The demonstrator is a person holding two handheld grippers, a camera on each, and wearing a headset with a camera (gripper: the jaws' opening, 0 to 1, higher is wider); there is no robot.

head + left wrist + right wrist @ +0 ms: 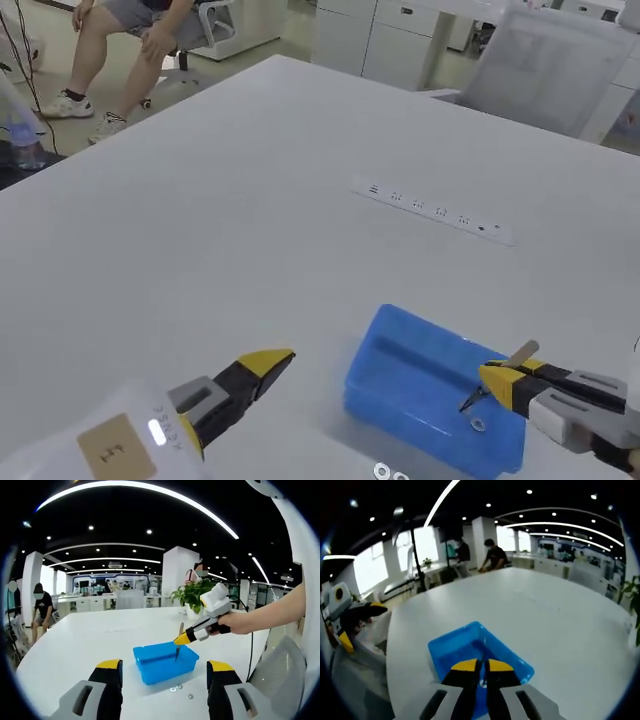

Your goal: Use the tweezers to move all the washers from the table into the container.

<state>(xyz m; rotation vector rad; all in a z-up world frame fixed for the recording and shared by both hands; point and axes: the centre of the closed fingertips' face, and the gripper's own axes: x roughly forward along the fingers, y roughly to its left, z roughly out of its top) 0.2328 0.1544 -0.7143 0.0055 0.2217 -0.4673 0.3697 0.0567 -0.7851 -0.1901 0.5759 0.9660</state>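
A blue container (420, 385) stands near the table's front edge. My right gripper (497, 375) is shut on the tweezers (470, 398), whose tips point down into the container beside a washer (478, 425) lying inside. Two washers (384, 470) lie on the table just in front of the container. My left gripper (268, 362) hovers to the container's left, apart from it. In the left gripper view its jaws stand wide open (165, 672), facing the container (155, 665), the tweezers (177, 647) and three washers (179, 687) on the table. In the right gripper view the jaws (481, 666) are closed over the container (465, 647).
A white power strip (435, 212) lies across the middle of the table (230, 220). A person sits on a chair (215, 25) beyond the far left corner. A grey chair back (545, 70) stands at the far right edge.
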